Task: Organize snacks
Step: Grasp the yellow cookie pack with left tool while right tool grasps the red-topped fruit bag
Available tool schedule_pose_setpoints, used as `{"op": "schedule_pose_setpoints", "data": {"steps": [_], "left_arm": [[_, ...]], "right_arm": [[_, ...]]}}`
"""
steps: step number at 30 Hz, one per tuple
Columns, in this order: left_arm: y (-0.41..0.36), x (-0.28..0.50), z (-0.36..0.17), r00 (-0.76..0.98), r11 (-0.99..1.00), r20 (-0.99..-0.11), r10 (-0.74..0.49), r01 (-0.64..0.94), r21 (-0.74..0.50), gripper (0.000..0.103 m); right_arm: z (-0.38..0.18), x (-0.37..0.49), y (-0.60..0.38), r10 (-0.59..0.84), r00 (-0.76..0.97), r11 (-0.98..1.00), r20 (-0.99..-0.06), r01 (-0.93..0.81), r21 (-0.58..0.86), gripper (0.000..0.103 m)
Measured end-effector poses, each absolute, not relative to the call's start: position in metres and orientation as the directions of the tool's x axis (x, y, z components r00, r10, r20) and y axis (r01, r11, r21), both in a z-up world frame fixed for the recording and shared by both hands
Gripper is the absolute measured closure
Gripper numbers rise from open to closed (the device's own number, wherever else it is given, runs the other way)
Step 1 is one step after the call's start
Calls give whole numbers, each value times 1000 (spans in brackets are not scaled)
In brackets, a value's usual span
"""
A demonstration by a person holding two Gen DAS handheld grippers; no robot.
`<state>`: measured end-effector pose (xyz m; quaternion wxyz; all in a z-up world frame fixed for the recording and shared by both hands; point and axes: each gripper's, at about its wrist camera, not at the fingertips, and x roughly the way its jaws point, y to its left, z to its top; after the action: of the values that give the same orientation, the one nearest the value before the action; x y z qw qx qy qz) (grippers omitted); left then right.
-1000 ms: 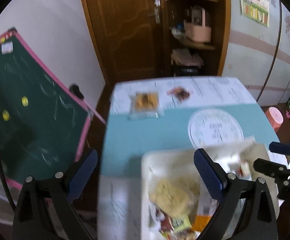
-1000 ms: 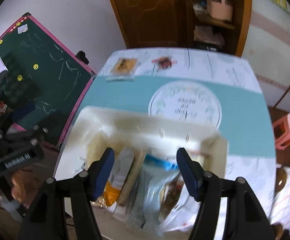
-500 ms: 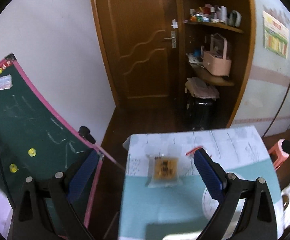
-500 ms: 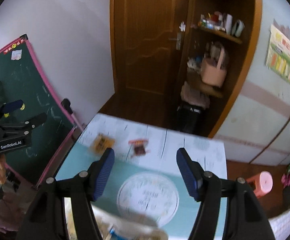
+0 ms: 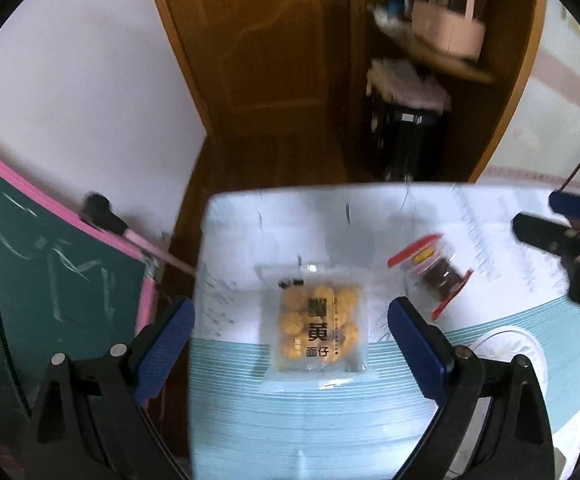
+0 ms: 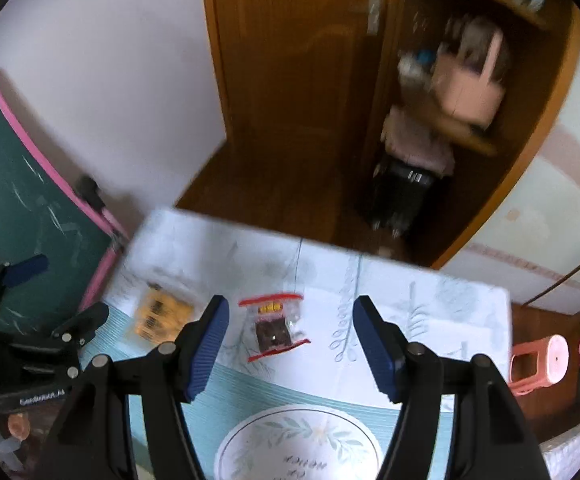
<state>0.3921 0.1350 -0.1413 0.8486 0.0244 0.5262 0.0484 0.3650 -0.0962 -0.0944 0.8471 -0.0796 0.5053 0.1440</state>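
Covering the table (image 5: 370, 420) is a white-and-teal cloth, with a brown door (image 5: 269, 60) and chalkboard (image 5: 49, 300) beyond. Both the left gripper (image 5: 290, 332) and right gripper (image 6: 287, 344) gape empty above a yellow snack packet (image 5: 318, 328) and red-edged snack packet (image 6: 275, 326).

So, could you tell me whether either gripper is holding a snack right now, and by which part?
Nothing is held. The left gripper is open around the yellow packet; the right gripper is open over the red-edged packet.

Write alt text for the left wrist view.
Open left tongs frame a clear packet of yellow snacks lying flat on the table. A red-edged snack packet lies farther right, near the right tongs at the frame edge.
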Motion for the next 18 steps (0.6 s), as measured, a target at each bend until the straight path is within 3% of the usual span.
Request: {"op": "schedule_pose_setpoints", "data": {"steps": [8, 18], "left_arm": [[134, 414, -219, 316, 995, -948, 43, -96, 13, 6], [119, 420, -256, 246, 996, -967, 66, -73, 49, 6]], "right_arm": [[-195, 385, -81, 161, 267, 941, -950, -331, 66, 38], [-231, 391, -71, 130, 210, 930, -969, -365, 45, 38]]}}
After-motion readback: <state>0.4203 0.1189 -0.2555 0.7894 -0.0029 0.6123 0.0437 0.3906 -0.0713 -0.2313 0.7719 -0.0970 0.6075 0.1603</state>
